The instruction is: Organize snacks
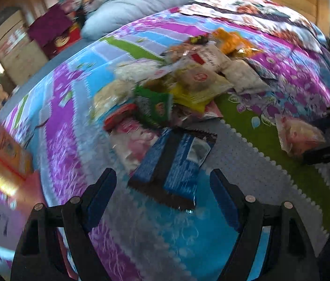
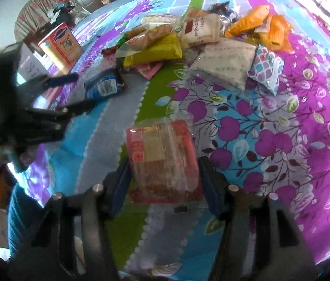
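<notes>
Now right claw [image 2: 163, 175] around red packet [image 2: 162, 161].

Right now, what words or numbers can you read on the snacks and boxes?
Beige packet: Japanese letters, too blurred to quote.
Red packet between the right gripper's fingers: red characters, unreadable.
Orange box: round logo, too blurred.
Blue packet: print too blurred.

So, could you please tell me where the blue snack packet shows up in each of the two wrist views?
Left wrist view: the blue snack packet lies low in the centre, just ahead of the left gripper, whose jaws are open.
Right wrist view: it sits left of centre in the upper half, beside the left gripper's tips.
Shared landmark: the yellow packet in the snack pile beyond it.
</notes>
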Available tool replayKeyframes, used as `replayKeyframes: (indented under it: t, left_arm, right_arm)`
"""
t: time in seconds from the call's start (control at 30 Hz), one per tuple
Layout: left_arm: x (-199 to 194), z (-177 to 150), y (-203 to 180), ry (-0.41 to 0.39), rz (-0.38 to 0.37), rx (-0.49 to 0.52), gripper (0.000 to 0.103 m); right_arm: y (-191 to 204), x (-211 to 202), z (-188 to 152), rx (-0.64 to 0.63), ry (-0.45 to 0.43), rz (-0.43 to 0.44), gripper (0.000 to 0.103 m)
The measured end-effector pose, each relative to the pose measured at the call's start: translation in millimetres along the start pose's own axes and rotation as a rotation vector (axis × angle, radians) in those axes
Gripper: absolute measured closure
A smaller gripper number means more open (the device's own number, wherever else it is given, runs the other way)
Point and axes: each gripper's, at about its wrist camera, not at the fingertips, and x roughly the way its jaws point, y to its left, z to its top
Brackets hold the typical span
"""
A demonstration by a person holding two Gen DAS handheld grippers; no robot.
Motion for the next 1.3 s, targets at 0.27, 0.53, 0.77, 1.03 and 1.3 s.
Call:
replayKeyframes:
  t: [0.27, 0.53, 0.77, 1.03, 1.3]
  left_arm:
    - [23.9, 17.1, 3.2, 0.041, -0.014, 0.014, 0.035]
    - [13.7, 2.5, 14.7, 0.057, -0.039, -0.157, 0.056]
    - [-33.1, -12.4, 15.4, -0.001, -0.020, -0.292, 0.056]
    - [-95.5, -21.1, 24.4, -0.089, 0.039, -0.424, 0.056]
    - [-167.6, -35.5, 45.0, -0.191, 0.186, -0.483, 0.056]
  right_arm:
    - [2.9, -2.3, -0.1, -0.032, 0.002, -0.005, 0.035]
    - [0.7, -6.2, -2.1, -0.044, -0.037, -0.029, 0.045]
    - [1.1, -24.4, -5.7, -0.008, -0.110, -0.009, 0.046]
    - [24.5, -47.3, 5.1, -0.049, -0.165, -0.003, 0.046]
    - [70.7, -69.6, 29.0, -0.132, -0.233, 0.024, 0.046]
